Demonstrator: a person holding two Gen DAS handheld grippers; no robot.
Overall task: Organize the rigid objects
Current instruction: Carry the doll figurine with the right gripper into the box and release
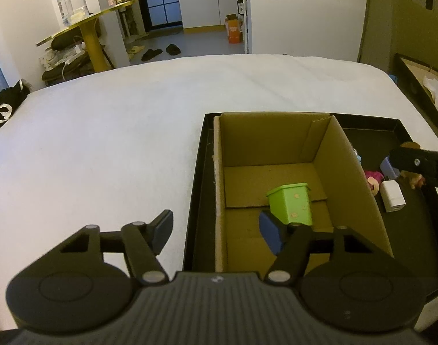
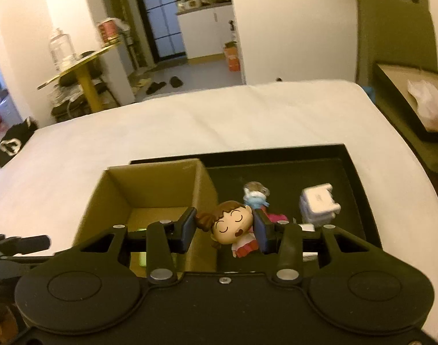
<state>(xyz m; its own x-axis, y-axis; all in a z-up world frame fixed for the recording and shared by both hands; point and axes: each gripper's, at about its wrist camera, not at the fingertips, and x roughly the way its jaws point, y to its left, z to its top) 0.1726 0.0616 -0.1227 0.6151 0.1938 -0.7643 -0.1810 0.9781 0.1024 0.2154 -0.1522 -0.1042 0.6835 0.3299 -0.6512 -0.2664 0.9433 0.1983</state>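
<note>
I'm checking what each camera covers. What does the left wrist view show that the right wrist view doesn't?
Only the left wrist view: the green pot lying on the cardboard box floor, beyond the open left gripper. Only the right wrist view: the doll clearly, face and all, held between the right gripper fingers. Both: the box, black tray, white block and white bed.

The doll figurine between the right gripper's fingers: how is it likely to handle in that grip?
The doll figurine looks like hard moulded plastic, so probably stiff and light. Its big rounded head sits between the right gripper pads, so it may pivot or slip. Set upright, it would likely tip, being top-heavy.
</note>
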